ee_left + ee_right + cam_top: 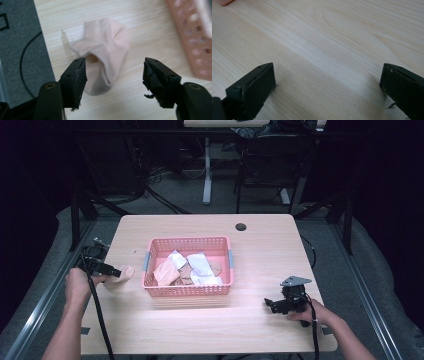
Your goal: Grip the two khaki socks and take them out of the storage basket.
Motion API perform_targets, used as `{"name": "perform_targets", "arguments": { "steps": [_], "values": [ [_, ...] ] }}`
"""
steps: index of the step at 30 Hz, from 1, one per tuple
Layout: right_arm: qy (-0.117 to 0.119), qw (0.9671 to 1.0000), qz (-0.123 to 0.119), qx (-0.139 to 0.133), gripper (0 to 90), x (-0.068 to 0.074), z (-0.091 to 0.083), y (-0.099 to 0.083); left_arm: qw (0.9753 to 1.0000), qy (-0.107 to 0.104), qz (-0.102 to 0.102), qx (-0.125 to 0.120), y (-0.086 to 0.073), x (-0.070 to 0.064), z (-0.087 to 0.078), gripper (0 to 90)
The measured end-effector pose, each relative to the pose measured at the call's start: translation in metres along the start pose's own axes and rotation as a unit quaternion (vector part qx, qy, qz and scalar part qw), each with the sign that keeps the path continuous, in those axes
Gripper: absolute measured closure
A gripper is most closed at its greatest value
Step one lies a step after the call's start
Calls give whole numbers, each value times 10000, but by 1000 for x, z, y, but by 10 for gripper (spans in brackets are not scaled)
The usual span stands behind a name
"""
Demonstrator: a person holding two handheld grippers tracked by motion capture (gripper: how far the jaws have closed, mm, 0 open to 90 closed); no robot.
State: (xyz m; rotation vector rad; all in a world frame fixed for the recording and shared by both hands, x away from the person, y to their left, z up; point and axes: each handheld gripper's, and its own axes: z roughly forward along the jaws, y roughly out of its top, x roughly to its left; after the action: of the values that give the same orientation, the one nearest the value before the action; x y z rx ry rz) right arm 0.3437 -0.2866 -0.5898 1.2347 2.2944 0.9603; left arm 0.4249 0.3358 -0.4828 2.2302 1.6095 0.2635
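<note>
High view: left claw at the left side of the table, just left of the pink basket, tips right at a pale peach sock lying between claw and basket. Sock flat on the table, outside the basket, near its left wall but apart from it.

Left gripper view: same claw spread wide, gripping nothing. Sock just ahead of the jaws and partly between them, nearer the left jaw, whose inner edge overlaps the sock's lower end; right jaw well clear of the fabric, bare wood in the gap. Whether the left jaw actually touches the cloth: cannot tell. Basket wall off to the sock's right, separated from it by a strip of table.

Sock itself: soft, plain, pinkish-cream, crumpled rather than laid out straight. Bunched and folded at the far end into a broad lump with creases, narrowing toward the claw into a rounded end. Dark opening or fold visible near the left jaw.

Right claw at the table's near right, right of the basket and well apart from the sock. Right gripper view: this claw also wide open, empty, low over bare wood grain.

Inside the basket: a heap of white, peach and tan fabric pieces.
</note>
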Motion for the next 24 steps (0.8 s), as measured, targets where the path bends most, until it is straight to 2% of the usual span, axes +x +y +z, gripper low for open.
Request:
{"name": "perform_targets", "arguments": {
  "steps": [4, 5, 10, 11, 12, 14, 16, 17, 24],
  "values": [
    [3, 10000, 2, 0, 0, 0, 0, 0, 9994, -26, 199, -264, 8, -10, -19, 250],
    [0, 10000, 16, -15, 0, 0, 0, 0, 9989, -29, 264, -377, 12, -17, -25, 236],
    [1, 10000, 1, 1, 0, 0, 0, 0, 9979, -32, 465, -442, 18, -29, -32, 192],
    [1, 10000, 18, -18, 0, 0, 0, 0, 9972, -22, 582, -474, 21, -37, -34, 165],
    [1, 10000, 18, -18, 0, 0, 0, 0, 9972, -22, 582, -474, 21, -37, -34, 151],
    [2, 10000, -1, 3, 0, 0, 0, 0, 9962, -51, 713, -503, 25, -45, -35, 148],
    [2, 10000, 0, 2, 0, 0, 0, 0, 9945, -88, 927, -488, 31, -55, -34, 136],
    [1, 10000, 15, -15, 0, 0, 0, 0, 9945, -88, 927, -488, 31, -55, -34, 127],
    [1, 10000, -2, 3, 0, 0, 0, 0, 9915, -200, 1195, -462, 42, -77, -28, 54]
  ]
}}
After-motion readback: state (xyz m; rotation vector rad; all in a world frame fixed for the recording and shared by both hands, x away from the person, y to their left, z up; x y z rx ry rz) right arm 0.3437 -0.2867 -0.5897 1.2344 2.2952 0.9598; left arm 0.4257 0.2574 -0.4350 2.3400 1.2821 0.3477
